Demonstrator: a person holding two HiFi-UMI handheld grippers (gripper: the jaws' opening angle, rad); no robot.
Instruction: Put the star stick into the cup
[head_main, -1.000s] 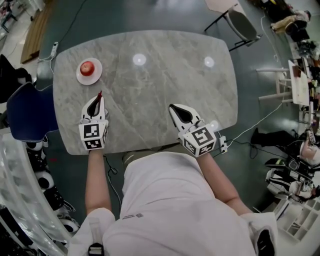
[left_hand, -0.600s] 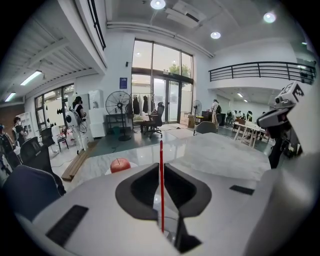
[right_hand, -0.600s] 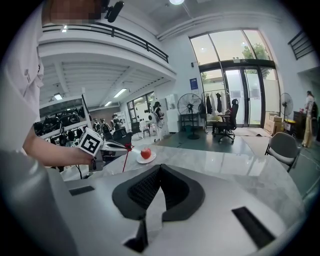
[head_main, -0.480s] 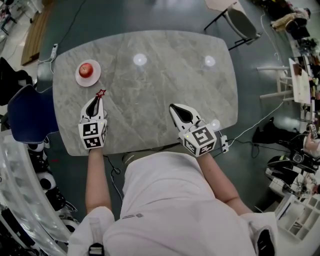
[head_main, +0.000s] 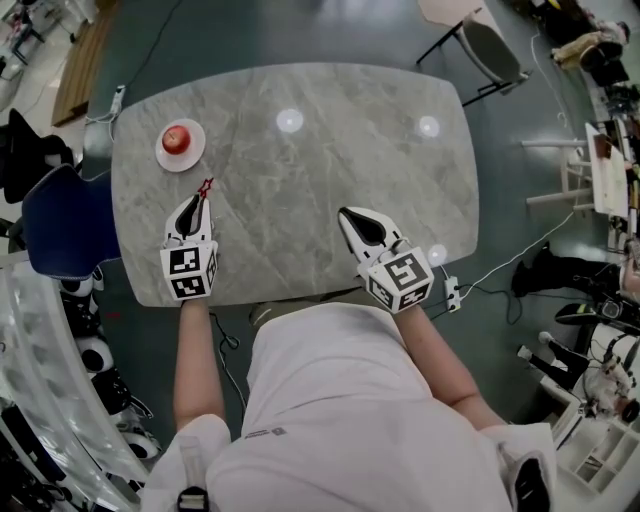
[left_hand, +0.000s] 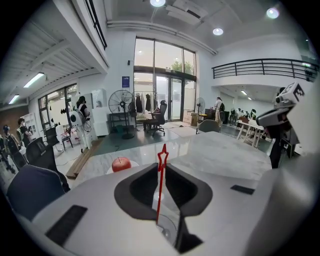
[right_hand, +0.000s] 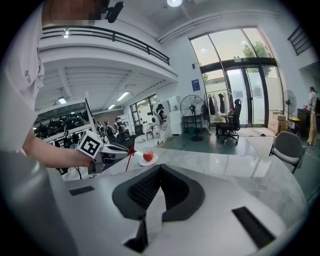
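Note:
A thin red star stick (head_main: 204, 188) stands out past the tip of my left gripper (head_main: 199, 203), which is shut on its lower end near the table's left front. In the left gripper view the star stick (left_hand: 160, 186) rises upright between the closed jaws of the left gripper (left_hand: 160, 167), star on top. My right gripper (head_main: 346, 214) rests over the table's front middle, shut with nothing in it; its jaws meet at the tip (right_hand: 160, 168). The right gripper view also shows the left gripper (right_hand: 118, 148) with the star stick (right_hand: 129, 159). No cup is in any view.
A red apple (head_main: 177, 137) sits on a small white plate (head_main: 163, 154) at the far left of the grey marble table (head_main: 330, 170); the apple (left_hand: 120, 163) lies beyond the stick. A blue chair (head_main: 62, 225) stands left of the table, another chair (head_main: 485, 45) at the far right.
The stick's tip, a dark sliver one second ago, now shows its star outline. Both grippers have stayed almost where they were; the head view has shifted slightly.

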